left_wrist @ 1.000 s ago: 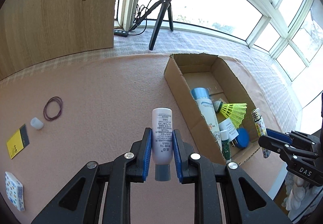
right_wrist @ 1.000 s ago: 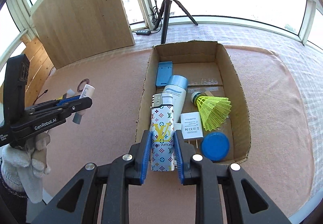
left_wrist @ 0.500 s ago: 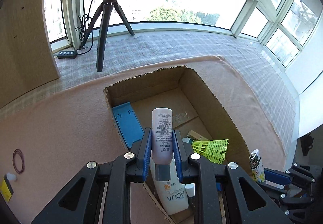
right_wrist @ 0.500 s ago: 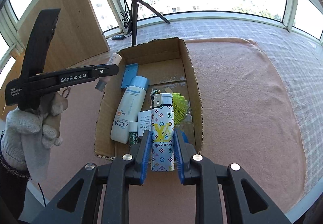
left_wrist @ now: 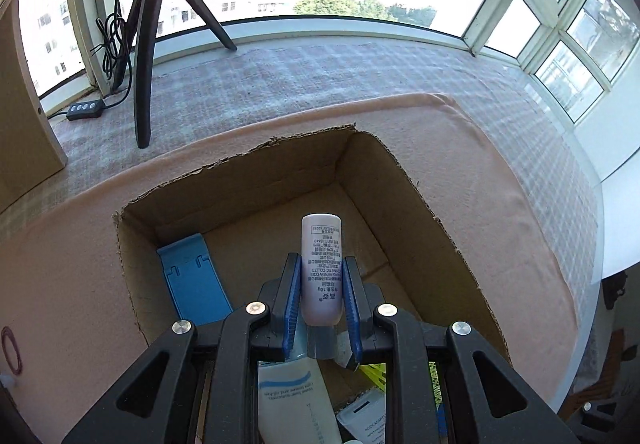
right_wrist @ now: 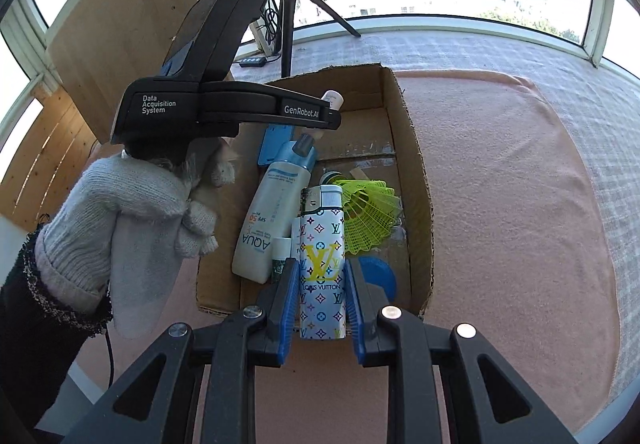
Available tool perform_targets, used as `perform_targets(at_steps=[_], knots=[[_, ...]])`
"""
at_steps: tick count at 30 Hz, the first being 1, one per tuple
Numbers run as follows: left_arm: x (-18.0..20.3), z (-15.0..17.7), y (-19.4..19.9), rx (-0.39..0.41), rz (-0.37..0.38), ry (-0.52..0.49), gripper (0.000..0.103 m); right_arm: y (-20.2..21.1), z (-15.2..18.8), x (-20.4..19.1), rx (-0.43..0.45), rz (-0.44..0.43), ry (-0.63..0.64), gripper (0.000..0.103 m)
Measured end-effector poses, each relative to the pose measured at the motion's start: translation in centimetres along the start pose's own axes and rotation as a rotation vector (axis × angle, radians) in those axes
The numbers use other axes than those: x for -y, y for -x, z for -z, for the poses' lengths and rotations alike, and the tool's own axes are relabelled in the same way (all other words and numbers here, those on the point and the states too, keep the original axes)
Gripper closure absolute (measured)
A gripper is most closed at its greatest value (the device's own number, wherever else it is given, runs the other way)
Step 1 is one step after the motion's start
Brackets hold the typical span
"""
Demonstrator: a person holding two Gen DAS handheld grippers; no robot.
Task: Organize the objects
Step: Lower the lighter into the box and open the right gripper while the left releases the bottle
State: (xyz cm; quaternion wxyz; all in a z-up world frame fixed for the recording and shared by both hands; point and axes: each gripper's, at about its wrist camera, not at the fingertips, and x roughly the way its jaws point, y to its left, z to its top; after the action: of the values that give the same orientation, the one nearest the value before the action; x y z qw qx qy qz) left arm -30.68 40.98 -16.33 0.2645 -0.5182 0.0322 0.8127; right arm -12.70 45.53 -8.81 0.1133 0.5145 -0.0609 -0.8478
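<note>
We've got the left gripper [left_wrist: 322,308] clamped on a small bottle [left_wrist: 321,268] over the box [left_wrist: 420,204]; right gripper [right_wrist: 322,298] pinches the lighter [right_wrist: 322,272] at the box's near edge. Both prob. light, stiff, slick plastic, so grip mid-body.

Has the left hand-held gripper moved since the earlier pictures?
Yes. The left hand-held gripper, shut on the small bottle, has moved from the bare pink cloth to over the cardboard box.

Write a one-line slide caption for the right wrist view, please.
Right gripper holding a patterned lighter over the cardboard box, left gripper bringing a small bottle.
</note>
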Motion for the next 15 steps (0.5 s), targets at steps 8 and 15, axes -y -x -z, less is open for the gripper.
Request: perform_targets(at_steps=[8,15], knots=[[-0.4,-0.4,-0.5,-0.003,0.014,0.014,0.052,0.0,0.0,-0.2,0.011,-0.026,-0.003,0.077],[-0.5,-0.3,1.3,0.038,0.008,-0.005,0.037,1.1,-0.1,-1.0,0.061,-0.003,0.029,0.032]])
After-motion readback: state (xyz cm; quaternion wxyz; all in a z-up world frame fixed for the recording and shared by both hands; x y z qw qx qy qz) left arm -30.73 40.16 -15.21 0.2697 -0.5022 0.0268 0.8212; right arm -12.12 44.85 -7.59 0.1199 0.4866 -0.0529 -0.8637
